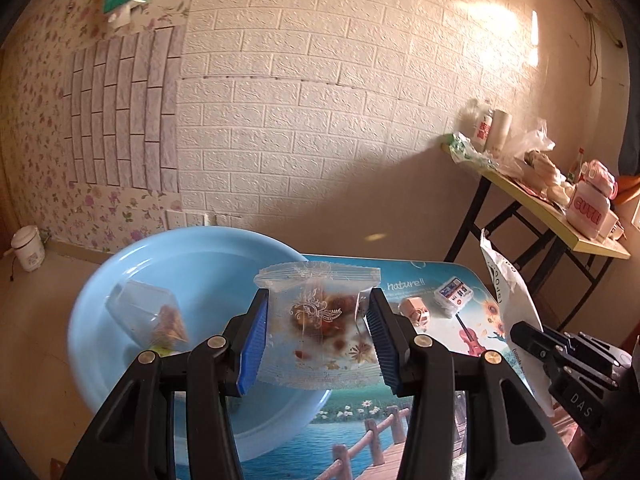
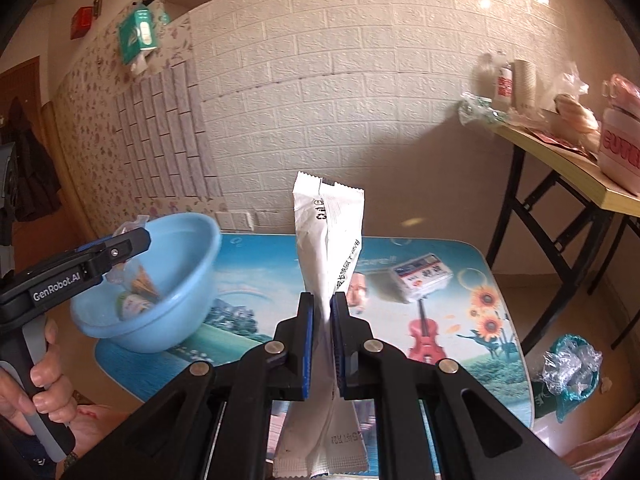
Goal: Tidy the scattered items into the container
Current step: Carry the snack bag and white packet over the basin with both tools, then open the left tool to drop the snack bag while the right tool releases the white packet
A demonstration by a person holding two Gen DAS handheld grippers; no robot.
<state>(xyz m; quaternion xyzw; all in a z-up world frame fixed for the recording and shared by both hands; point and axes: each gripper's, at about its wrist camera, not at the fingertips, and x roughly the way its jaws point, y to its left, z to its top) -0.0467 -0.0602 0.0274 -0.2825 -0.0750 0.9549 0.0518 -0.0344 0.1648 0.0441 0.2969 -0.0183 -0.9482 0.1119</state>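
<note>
left tool [image 1: 318, 332] grips clear snack packet [image 1: 320, 320]: light, crinkly, slippery | right tool [image 2: 322, 340] pinches white sachet [image 2: 328, 240] mid-body: limp | basin [image 2: 188, 280] at 10 o'clock

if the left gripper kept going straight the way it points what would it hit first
Probably the blue basin: the left gripper, shut on a clear snack packet, points over its near rim. Depth is unclear, and it might pass above it.

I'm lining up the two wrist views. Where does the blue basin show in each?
Left wrist view: blue basin at lower left, partly behind the left gripper's clear packet.
Right wrist view: at left centre, on the table's edge.
Shared landmark: the white box on the printed tabletop.
</note>
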